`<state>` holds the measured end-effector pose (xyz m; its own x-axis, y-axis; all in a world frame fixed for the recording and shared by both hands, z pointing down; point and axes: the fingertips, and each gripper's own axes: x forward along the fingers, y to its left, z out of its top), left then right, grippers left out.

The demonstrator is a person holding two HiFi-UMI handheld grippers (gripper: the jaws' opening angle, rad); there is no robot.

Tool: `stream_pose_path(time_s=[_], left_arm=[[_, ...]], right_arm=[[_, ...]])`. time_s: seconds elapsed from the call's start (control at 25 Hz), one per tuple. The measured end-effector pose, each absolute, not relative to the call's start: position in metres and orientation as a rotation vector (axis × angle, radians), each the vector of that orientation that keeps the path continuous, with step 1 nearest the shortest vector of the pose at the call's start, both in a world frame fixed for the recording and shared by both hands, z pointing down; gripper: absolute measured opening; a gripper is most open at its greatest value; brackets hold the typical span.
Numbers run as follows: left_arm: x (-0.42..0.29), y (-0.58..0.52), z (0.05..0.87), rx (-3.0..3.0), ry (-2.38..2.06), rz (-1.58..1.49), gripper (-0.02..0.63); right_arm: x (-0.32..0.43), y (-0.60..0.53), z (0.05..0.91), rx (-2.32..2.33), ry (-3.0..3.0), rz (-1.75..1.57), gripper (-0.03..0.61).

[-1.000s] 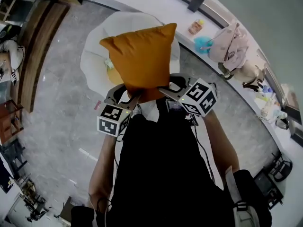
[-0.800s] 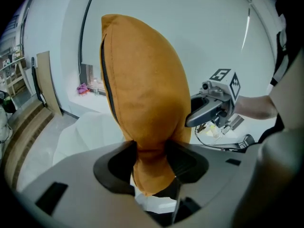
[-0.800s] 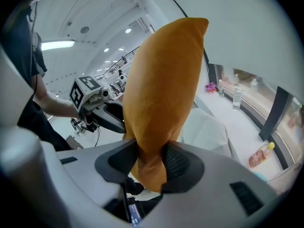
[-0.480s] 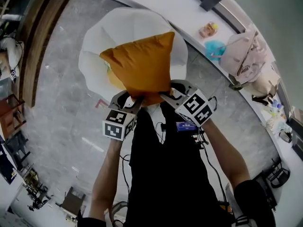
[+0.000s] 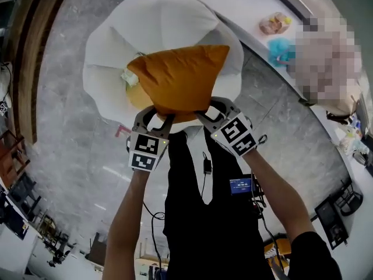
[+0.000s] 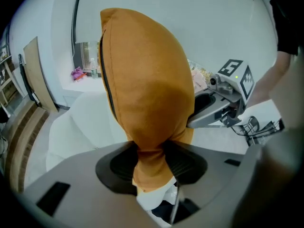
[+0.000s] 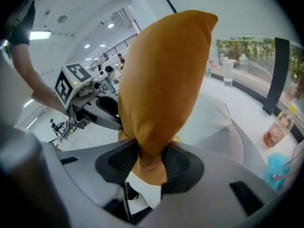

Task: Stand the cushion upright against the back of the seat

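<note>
An orange cushion (image 5: 180,77) hangs in the air over a white padded seat (image 5: 157,22), held by its near edge from both sides. My left gripper (image 5: 156,114) pinches the cushion's lower left corner, its jaws closing further on the bunched fabric (image 6: 151,158). My right gripper (image 5: 207,111) is shut on the lower right corner (image 7: 148,161). The cushion (image 6: 147,89) rises upright ahead of the jaws, with the seat's white back behind it (image 7: 213,122). A yellow-green thing (image 5: 133,83) lies on the seat under the cushion, mostly hidden.
A white counter runs along the back right with a pink-orange packet (image 5: 275,23) and a blue object (image 5: 280,50). Wooden furniture (image 5: 29,57) stands at the left. Grey stone floor (image 5: 70,150) surrounds the seat.
Both grippers have come down with the cushion towards the white seat, which now looks larger and closer. The cushion now lies more across the seat.
</note>
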<state>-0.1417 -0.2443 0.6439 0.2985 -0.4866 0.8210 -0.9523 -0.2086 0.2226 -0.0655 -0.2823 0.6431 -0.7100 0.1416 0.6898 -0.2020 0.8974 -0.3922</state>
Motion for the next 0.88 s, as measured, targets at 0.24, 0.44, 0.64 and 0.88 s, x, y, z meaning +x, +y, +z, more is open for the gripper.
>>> stream_pose_path(time_s=[0.24,0.44,0.64,0.88], left_arm=[[-0.173,-0.252,0.720,1.875,-1.288,0.873,0.182],[-0.195,-0.274,0.778,1.873,-1.314,0.918,0.181],[-0.212,-0.293,0.827,1.888,-1.305,1.000,0.179],[-0.233,-0.308,0.876,1.891,-1.298,1.087,0.179]], right_arm=[[-0.095,-0.285,0.722,0.113,-2.252,0.569,0.167],[-0.117,-0.308,0.775,0.158,-2.232,0.503,0.167],[-0.132,-0.324,0.827,0.169,-2.194,0.461,0.167],[-0.151,-0.337,0.878,0.174,-2.161,0.411,0.167]])
